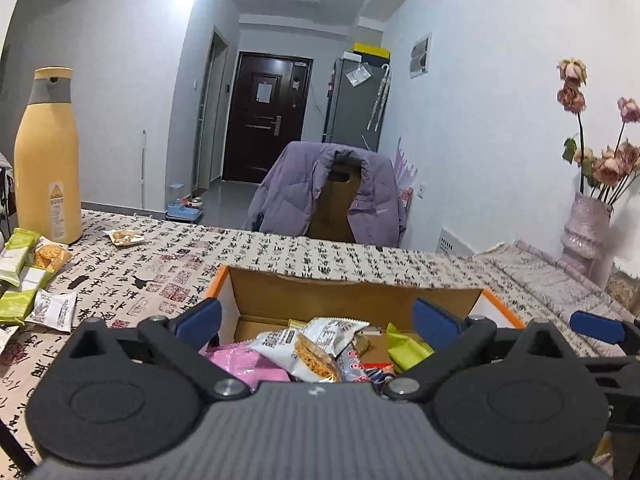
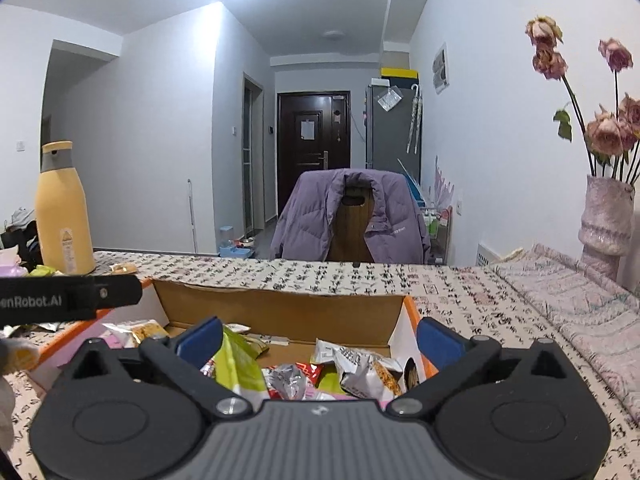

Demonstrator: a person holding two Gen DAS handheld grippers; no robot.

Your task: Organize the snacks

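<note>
Cardboard box [image 1: 256, 292] half full of snacks [image 1: 304, 352]; left gripper [image 1: 318, 318] and right gripper [image 2: 320, 340] spread wide over box, holding nothing; more packets [image 1: 24, 276] left of box, easy to miss

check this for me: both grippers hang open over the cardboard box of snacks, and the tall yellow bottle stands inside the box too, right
Not quite. The yellow bottle stands on the tablecloth, outside the cardboard box and off to its left, as the left wrist view shows. The rest holds: the left gripper and right gripper hang with jaws open over the snacks.
</note>
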